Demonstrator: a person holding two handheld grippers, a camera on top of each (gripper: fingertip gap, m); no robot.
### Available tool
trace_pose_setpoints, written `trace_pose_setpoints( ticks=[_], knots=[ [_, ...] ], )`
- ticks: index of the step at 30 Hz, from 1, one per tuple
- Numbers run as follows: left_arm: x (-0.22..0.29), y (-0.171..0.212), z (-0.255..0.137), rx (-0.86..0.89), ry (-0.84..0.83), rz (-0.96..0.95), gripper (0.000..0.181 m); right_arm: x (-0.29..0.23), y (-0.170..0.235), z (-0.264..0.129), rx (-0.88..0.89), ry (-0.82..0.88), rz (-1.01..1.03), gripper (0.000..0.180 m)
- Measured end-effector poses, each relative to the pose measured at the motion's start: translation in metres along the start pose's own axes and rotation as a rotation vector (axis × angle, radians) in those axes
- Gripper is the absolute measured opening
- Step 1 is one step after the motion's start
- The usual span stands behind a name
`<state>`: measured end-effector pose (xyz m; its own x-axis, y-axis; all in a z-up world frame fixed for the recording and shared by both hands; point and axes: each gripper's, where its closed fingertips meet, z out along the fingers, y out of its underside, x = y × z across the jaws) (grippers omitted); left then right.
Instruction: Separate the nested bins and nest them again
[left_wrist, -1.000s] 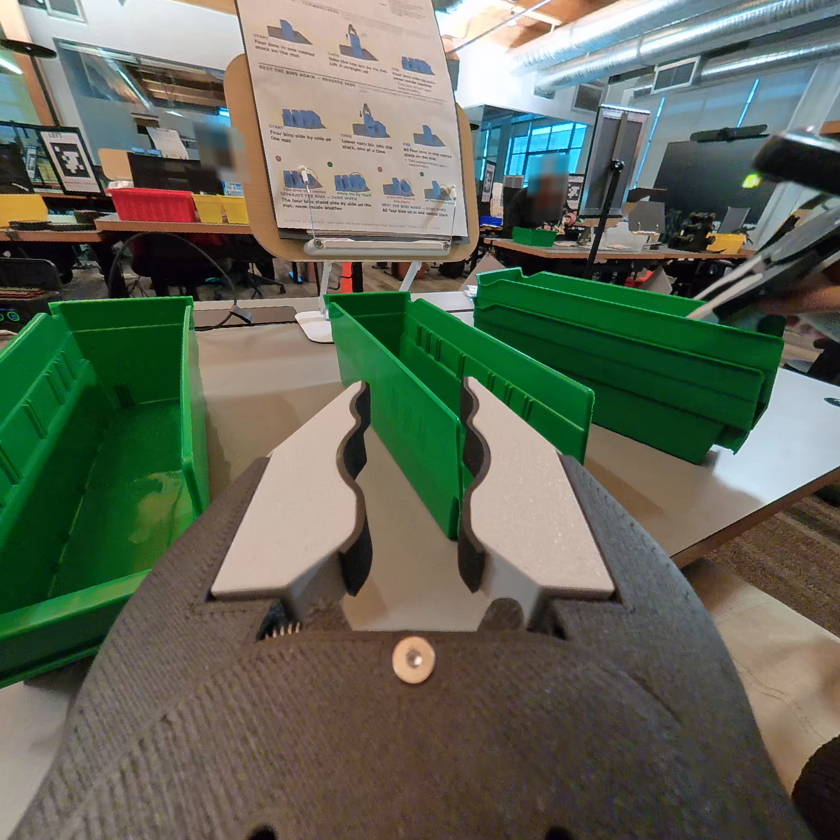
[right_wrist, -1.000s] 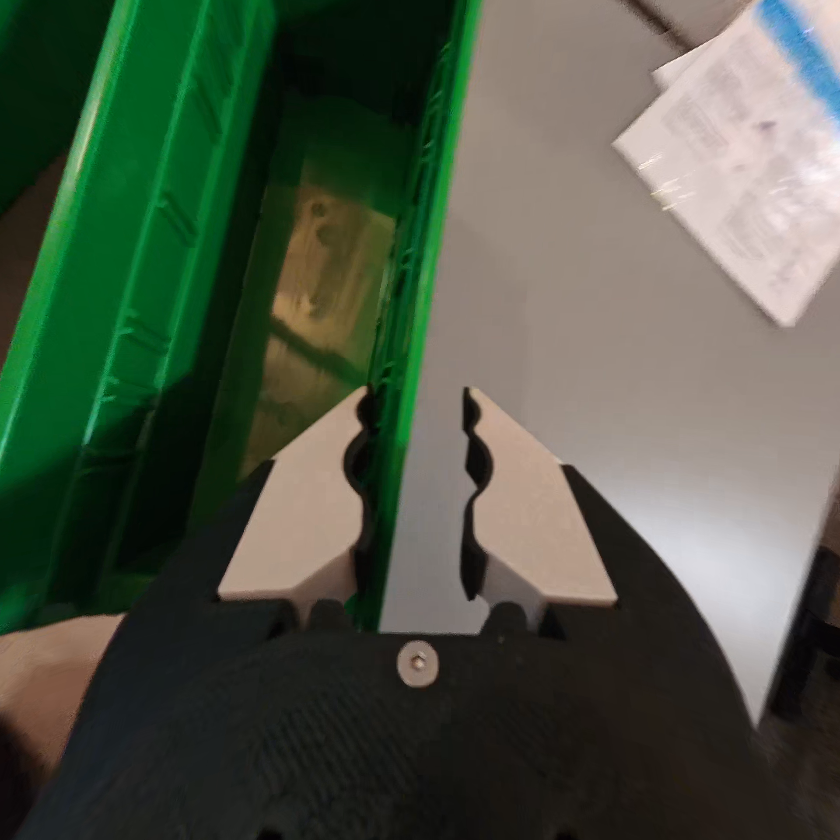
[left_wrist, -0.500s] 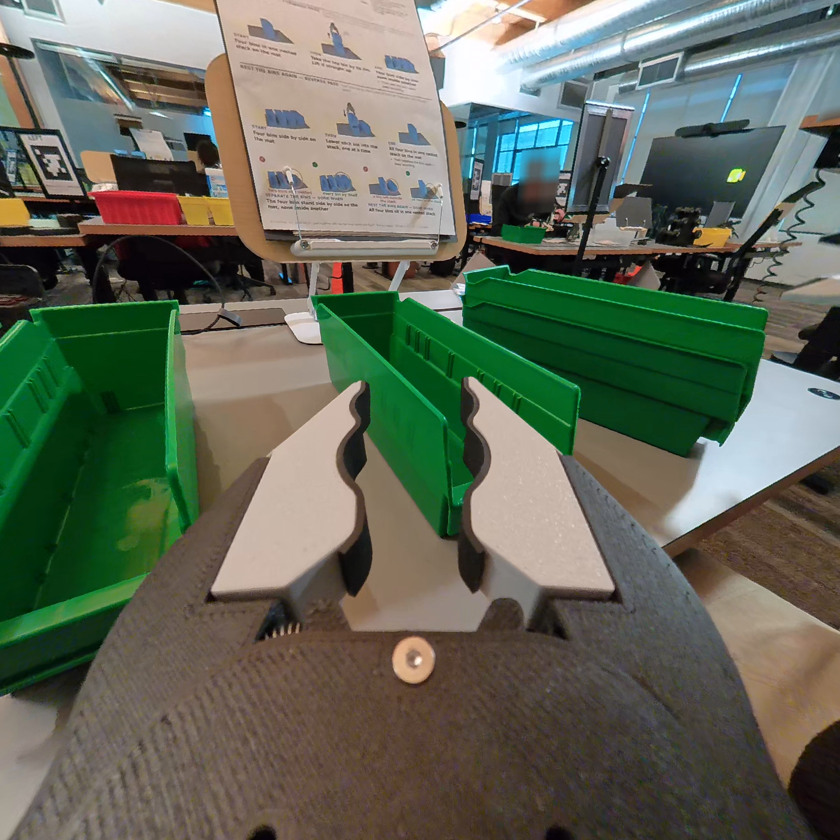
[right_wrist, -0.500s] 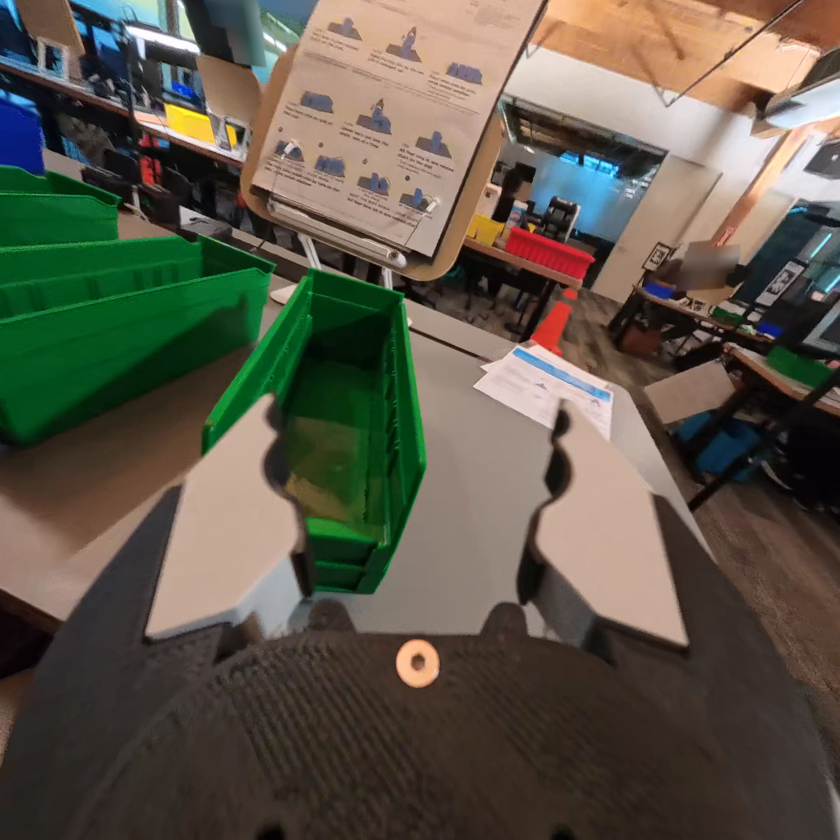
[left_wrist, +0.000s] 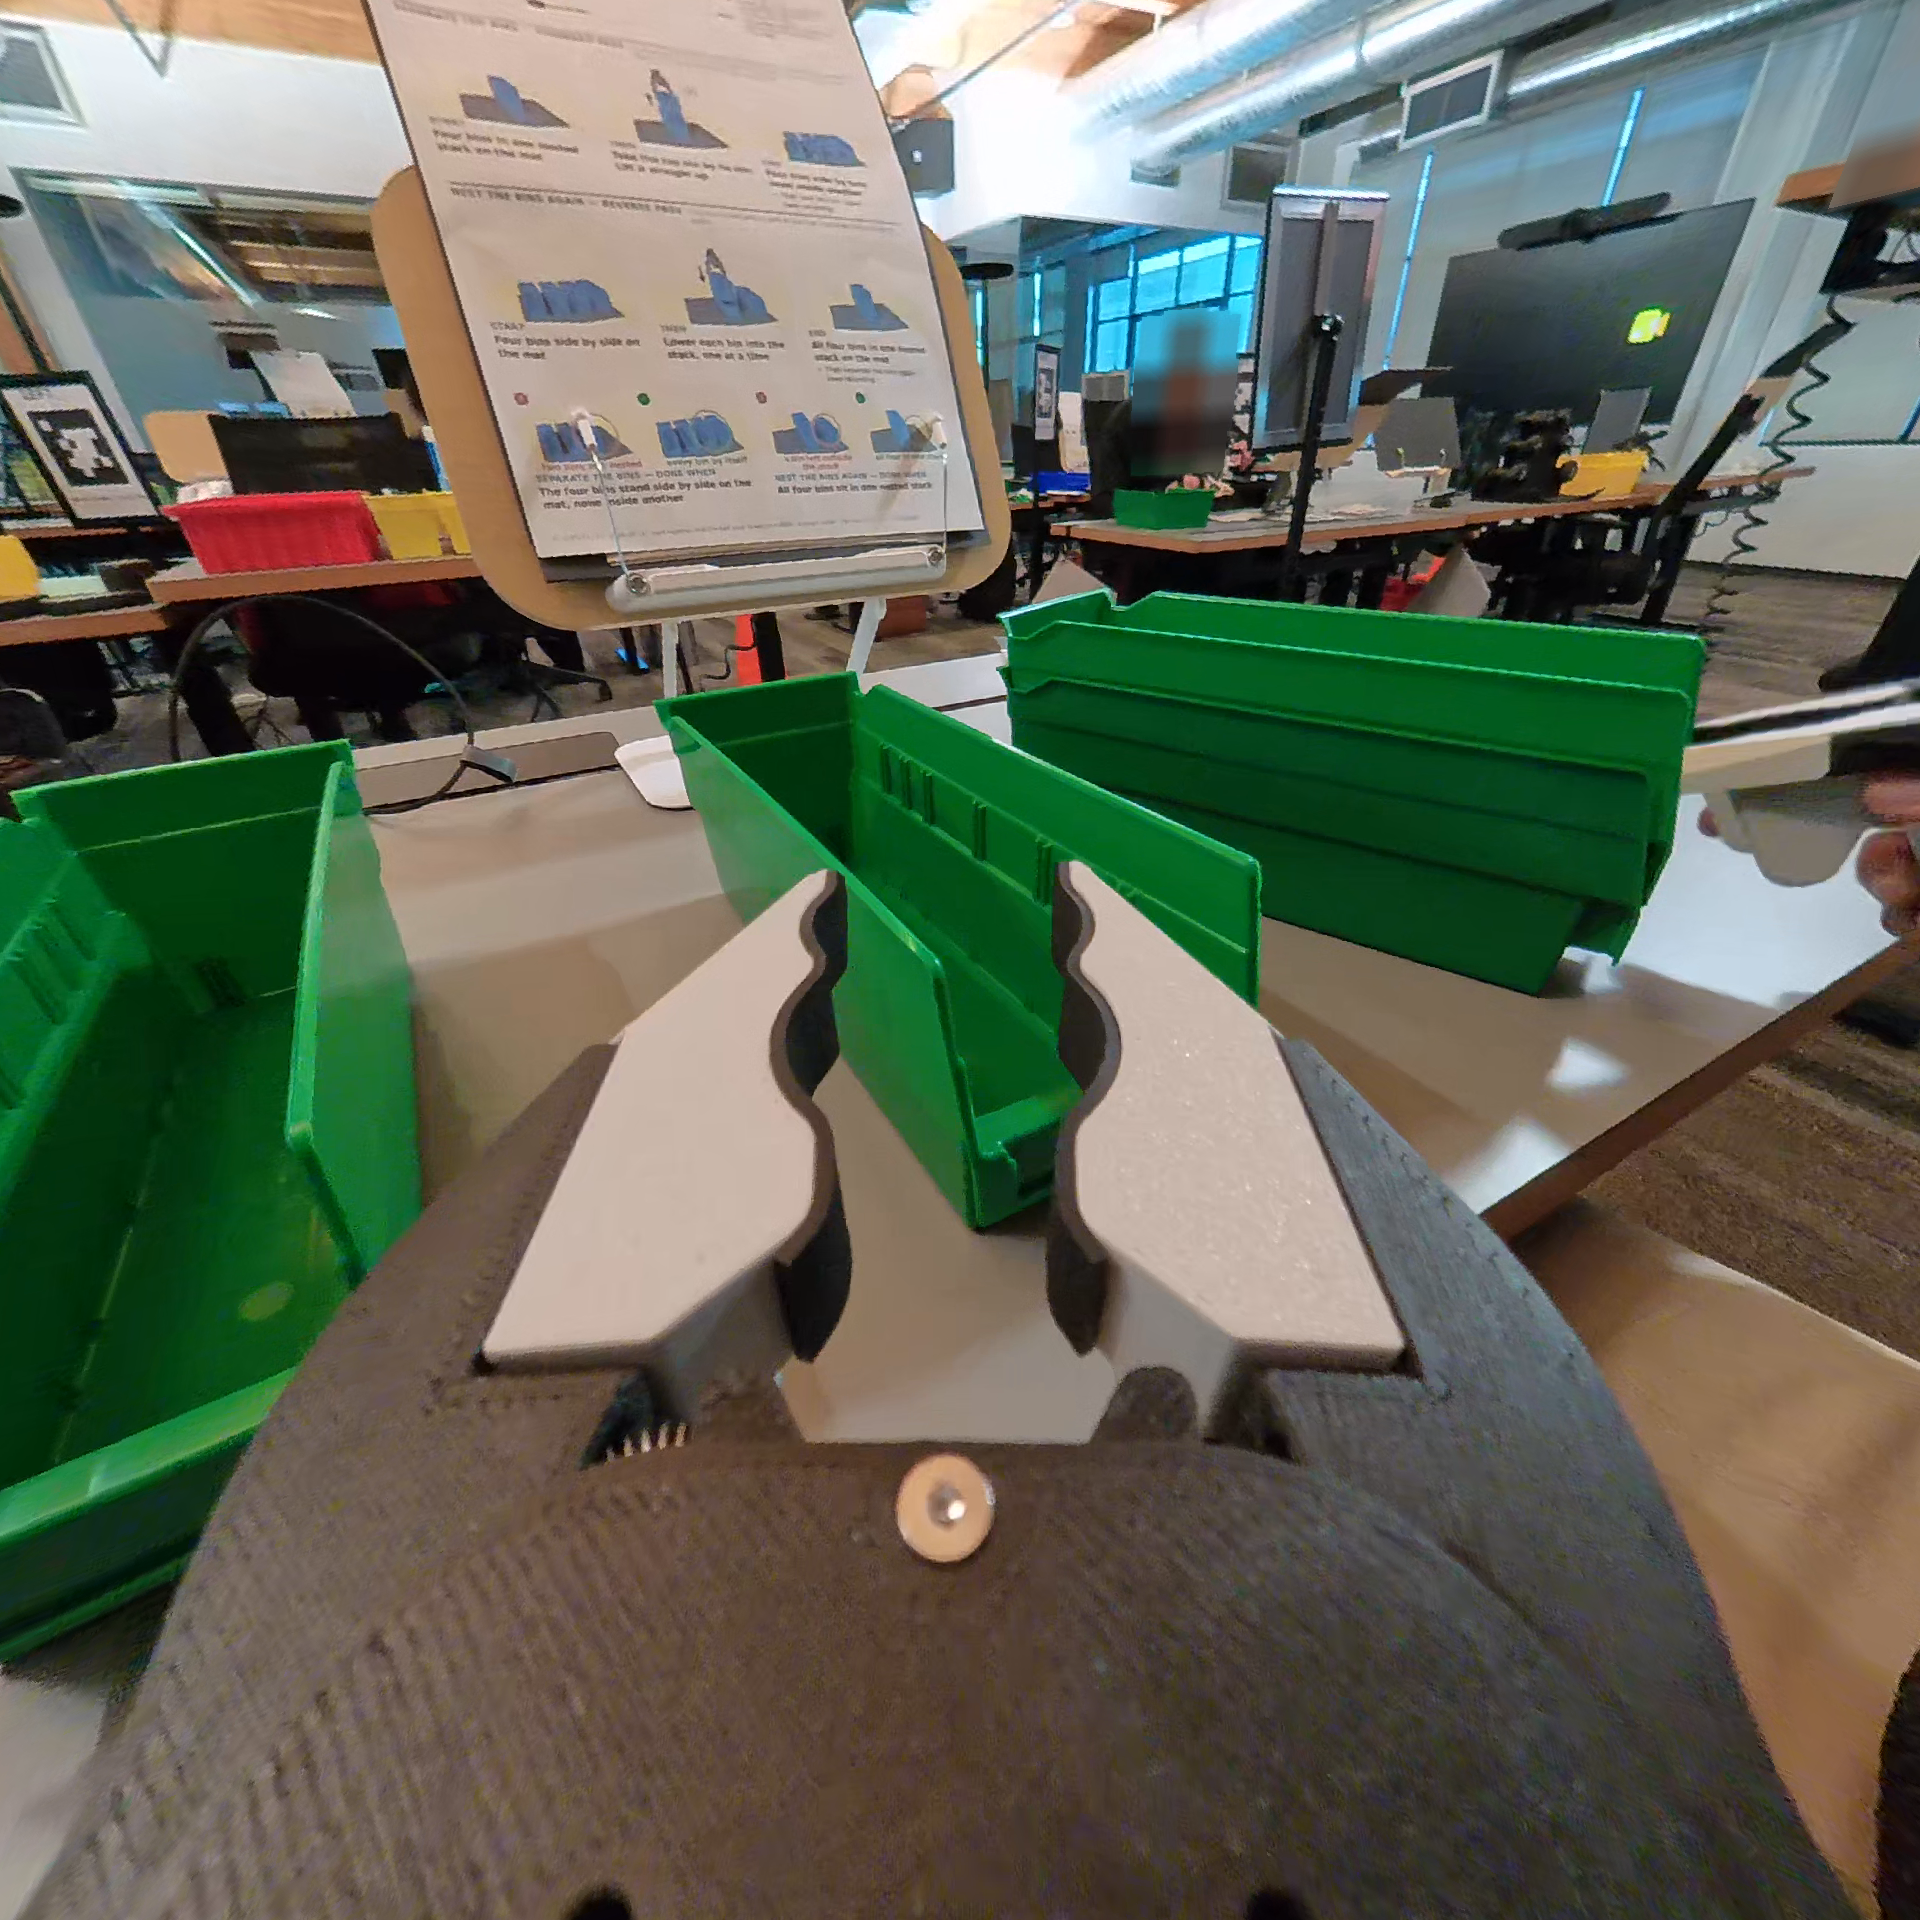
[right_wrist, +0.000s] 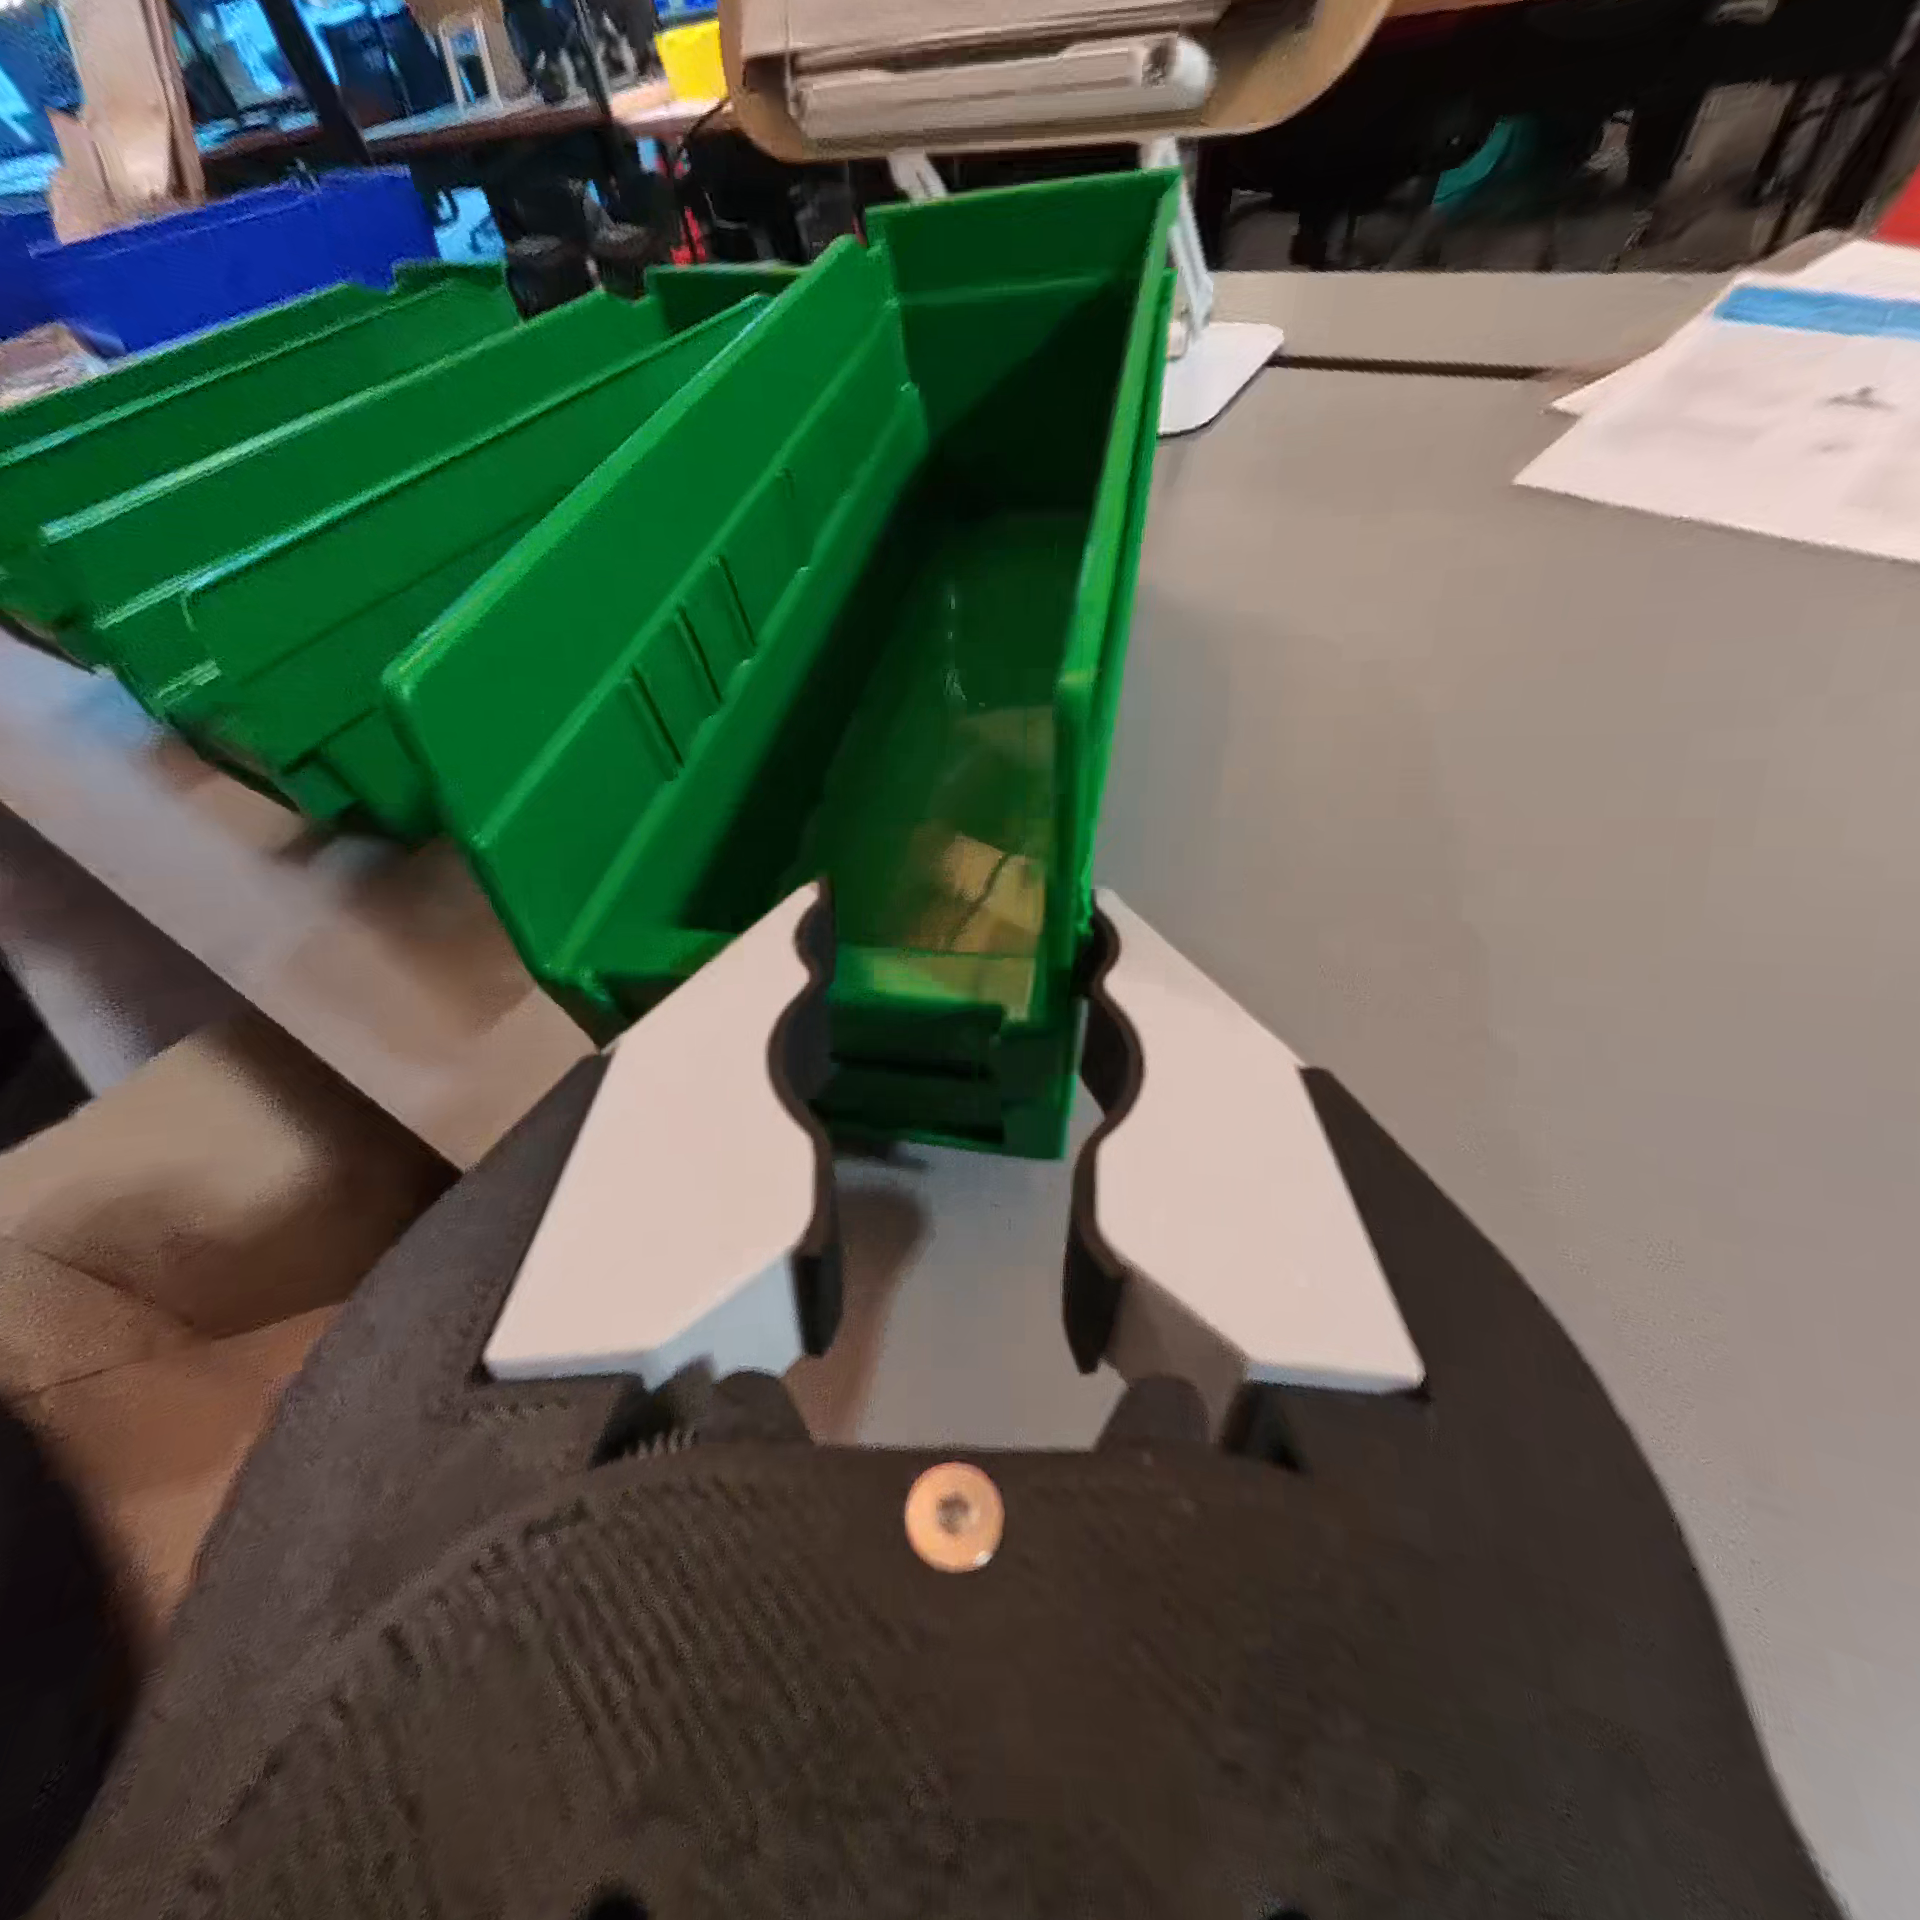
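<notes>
Since half a second ago your right gripper (right_wrist: 951, 940) has narrowed and dropped toward the nested bins (right_wrist: 966, 675) on the table (right_wrist: 1455, 831); jaws part-open, gripping nothing. Left gripper (left_wrist: 945, 914) hovers part-open, empty, before a single bin (left_wrist: 935, 914).

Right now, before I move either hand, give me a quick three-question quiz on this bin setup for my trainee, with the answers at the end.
1. True or false: the left tongs are shut on the narrow green bin.
2. What lies on the table to the right of the bin facing the right tongs? A) white papers B) a mug C) a red cone
3. Fill in: in the left wrist view, the bins at the right sit ___ in one stack.
Key: 1 false, they are open and hold nothing. 2 A. 3 nested.
</notes>
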<state>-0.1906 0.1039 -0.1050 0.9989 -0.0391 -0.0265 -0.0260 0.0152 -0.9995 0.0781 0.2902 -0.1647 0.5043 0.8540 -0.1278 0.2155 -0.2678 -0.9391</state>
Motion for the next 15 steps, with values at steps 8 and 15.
trace_pose_setpoints(
  ticks=[8, 15],
  knots=[
    [0.003, 0.0, 0.0, 0.0, 0.003, 0.028, 0.039, -0.054, -0.006, 0.012, -0.006, -0.079, -0.213, 0.047],
    [0.004, 0.001, 0.0, -0.004, 0.007, 0.026, 0.039, -0.074, -0.022, 0.007, 0.09, -0.124, -0.278, 0.053]
  ],
)
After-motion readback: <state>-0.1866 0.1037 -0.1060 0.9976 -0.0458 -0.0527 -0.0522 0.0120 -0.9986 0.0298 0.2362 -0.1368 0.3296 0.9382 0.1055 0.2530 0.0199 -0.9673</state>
